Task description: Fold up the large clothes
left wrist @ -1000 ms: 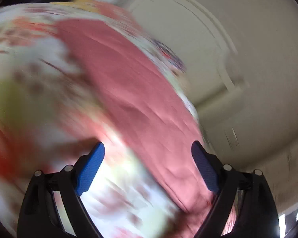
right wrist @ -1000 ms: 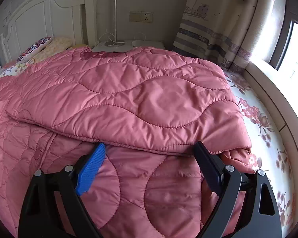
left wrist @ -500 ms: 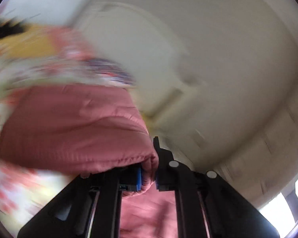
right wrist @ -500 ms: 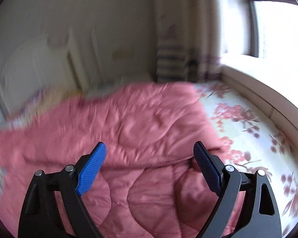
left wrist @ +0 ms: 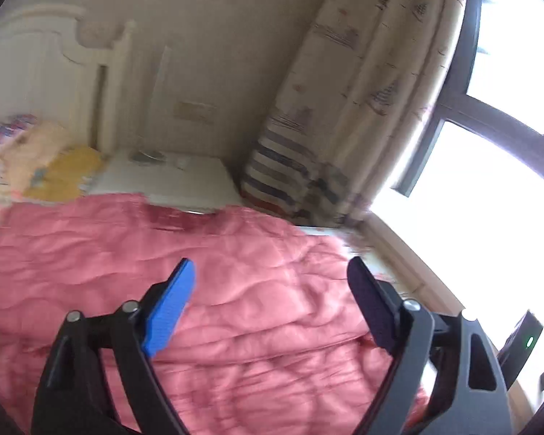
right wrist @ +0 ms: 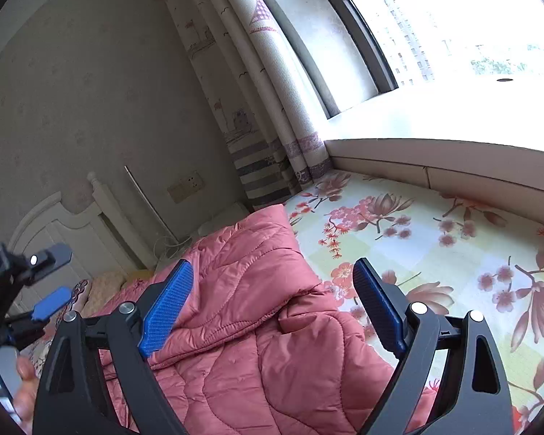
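Left claw: your left gripper [left wrist: 268,301] has just been opening and now stands spread wide, with nothing pinched; the quilt shows in the gap, but the blue pads [left wrist: 168,311] are clear of it.
Right claw: your right gripper [right wrist: 272,304] is spread just as wide and empty, hanging over the quilt's folded corner without touching it.
The other claw, seen from the right: the left gripper appears at the far left edge of the right wrist view, with your hand [right wrist: 23,388] on its handle, so the two claws sit side by side and near each other.
Quilt's place: the pink quilt [right wrist: 264,326] lies on the bed, on the flowered sheet [right wrist: 453,253], partly folded, one layer lapped over another.
Direction from the claws: it lies ahead of and below both; the right claw is nearer the stitched edge [right wrist: 232,330] and the free corner by the sheet, the left is over the broad middle.
Long axis: as far as you can judge, the folded bundle runs from you toward the headboard [right wrist: 65,224] and the nightstand [left wrist: 170,177]; the far end points at the wall, while the open side faces the window sill [right wrist: 435,159].
What the next move turns on: probably the near edge, across that axis; you'd want both claws low on it. The left view is blurred, so its exact edge is hard to tell.
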`<state>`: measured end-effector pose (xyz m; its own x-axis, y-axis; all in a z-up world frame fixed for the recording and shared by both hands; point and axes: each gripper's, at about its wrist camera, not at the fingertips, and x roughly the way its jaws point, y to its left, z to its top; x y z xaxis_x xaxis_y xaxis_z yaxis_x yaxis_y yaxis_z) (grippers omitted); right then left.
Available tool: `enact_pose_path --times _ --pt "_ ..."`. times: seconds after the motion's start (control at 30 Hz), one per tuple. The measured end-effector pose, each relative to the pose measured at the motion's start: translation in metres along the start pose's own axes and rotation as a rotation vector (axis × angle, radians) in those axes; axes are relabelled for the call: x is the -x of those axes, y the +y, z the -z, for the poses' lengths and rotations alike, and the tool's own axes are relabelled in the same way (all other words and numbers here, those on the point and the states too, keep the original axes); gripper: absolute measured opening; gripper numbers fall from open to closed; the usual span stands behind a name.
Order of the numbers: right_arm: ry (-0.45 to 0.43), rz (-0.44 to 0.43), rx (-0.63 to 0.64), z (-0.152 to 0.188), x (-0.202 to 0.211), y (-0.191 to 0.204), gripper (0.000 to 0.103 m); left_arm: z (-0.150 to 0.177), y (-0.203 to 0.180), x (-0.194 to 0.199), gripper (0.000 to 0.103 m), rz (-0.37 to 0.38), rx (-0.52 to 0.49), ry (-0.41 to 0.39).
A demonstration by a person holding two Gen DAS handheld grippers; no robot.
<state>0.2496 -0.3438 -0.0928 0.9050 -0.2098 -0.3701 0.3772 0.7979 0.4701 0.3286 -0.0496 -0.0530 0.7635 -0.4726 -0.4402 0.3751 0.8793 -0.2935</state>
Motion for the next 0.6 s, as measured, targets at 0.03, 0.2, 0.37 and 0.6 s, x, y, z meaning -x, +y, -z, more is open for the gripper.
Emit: enact_pose_path --times 0.03,0.2,0.37,0.6 --pt "0.008 -0.005 0.006 0.000 -0.001 0.001 0.087 -0.001 0.010 0.007 0.088 -0.031 0.005 -0.010" --pt "0.045 -0.048 0.032 0.007 -0.006 0.009 0.087 0.015 0.106 0.071 0.093 -0.328 0.135 -0.097" --pt "0.162 -0.133 0.061 0.013 -0.019 0.023 0.084 0.044 0.176 0.103 0.093 -0.561 0.300 -0.122" --pt "0.482 -0.202 0.210 0.022 -0.083 0.087 0.078 0.060 0.200 0.109 0.093 -0.557 0.374 -0.075"
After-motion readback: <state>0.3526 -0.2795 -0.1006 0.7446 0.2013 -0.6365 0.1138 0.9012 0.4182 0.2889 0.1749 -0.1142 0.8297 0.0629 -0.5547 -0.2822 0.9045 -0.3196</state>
